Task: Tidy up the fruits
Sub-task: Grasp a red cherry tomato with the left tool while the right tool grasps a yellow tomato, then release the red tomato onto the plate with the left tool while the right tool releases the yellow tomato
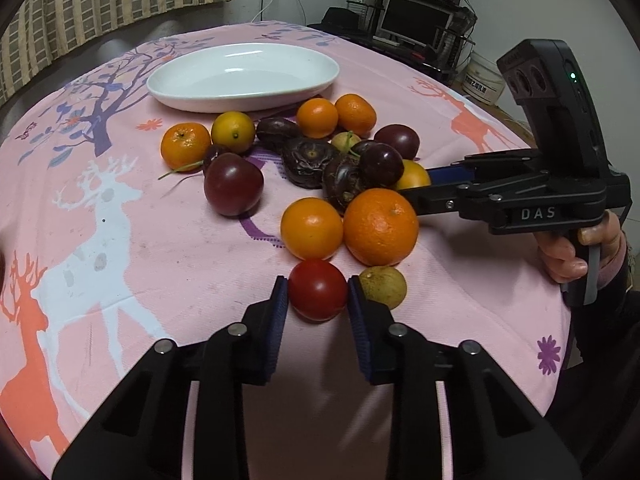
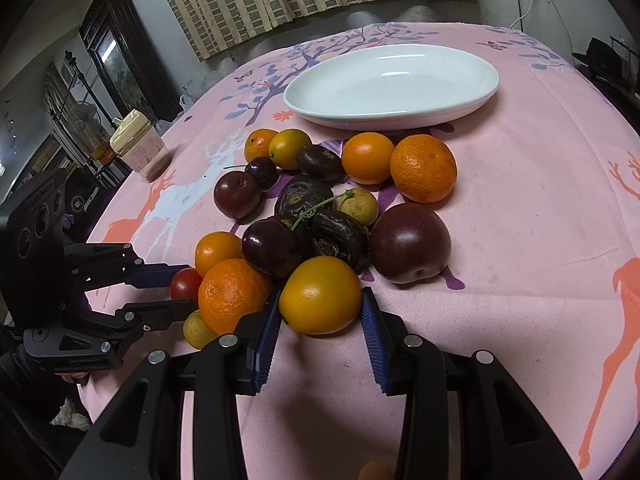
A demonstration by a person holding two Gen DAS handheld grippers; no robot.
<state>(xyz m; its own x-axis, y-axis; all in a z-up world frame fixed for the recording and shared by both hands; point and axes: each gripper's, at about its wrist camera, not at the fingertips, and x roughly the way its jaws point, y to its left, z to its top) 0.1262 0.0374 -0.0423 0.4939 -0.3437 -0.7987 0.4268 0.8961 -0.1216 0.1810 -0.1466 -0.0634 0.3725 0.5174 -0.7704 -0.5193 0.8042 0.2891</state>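
Observation:
A pile of fruit lies on the pink tablecloth: mandarins (image 1: pixel 380 226), dark plums (image 1: pixel 233 189), water chestnuts (image 1: pixel 309 159) and small yellow fruits. An empty white oval plate (image 1: pixel 244 76) sits behind it, also in the right wrist view (image 2: pixel 394 84). My left gripper (image 1: pixel 317 294) has its pads against both sides of a small red tomato (image 1: pixel 317 295) at the near edge of the pile; the tomato also shows in the right wrist view (image 2: pixel 185 283). My right gripper (image 2: pixel 320 300) straddles a yellow-orange fruit (image 2: pixel 320 294), left pad touching, right pad a hair off.
A plastic jar with a cream lid (image 2: pixel 138 152) stands at the table's left edge. A greenish-brown fruit (image 1: pixel 383 286) lies right beside the left gripper's right finger. Shelves with a monitor (image 1: pixel 416 22) stand beyond the table.

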